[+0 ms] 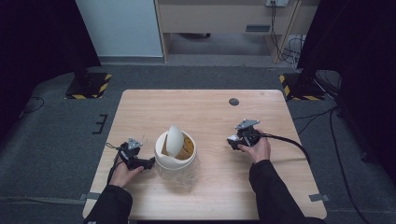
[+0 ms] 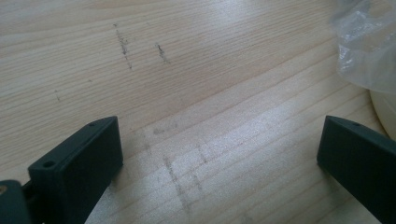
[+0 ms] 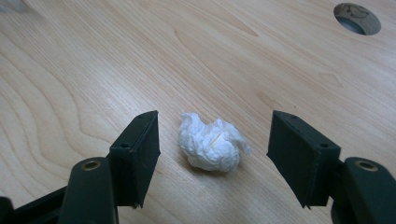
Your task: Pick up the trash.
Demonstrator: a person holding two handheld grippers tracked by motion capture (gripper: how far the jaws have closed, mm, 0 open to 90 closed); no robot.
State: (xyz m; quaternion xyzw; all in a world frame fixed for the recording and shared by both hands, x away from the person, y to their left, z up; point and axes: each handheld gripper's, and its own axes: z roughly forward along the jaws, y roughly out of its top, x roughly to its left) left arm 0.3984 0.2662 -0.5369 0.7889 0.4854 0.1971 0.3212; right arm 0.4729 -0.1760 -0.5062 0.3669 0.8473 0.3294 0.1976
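Note:
A crumpled white tissue ball (image 3: 212,144) lies on the wooden table between the jaws of my right gripper (image 3: 212,161), which stands open around it without touching. In the high view the right gripper (image 1: 235,140) sits at the table's right middle with the tissue (image 1: 232,139) at its tip. A small white bin (image 1: 175,151) with a tilted swing lid and a clear liner stands at the table's centre front. My left gripper (image 1: 152,162) is open just left of the bin, low over bare wood (image 2: 196,116); the bin's rim and liner (image 2: 369,51) show at that view's right edge.
A round cable hole (image 1: 234,101) is in the table's far right part, also visible as the hole (image 3: 357,18) ahead of the right gripper. Black cables trail from both grippers. Grey carpet, dark stands and a wooden cabinet surround the table.

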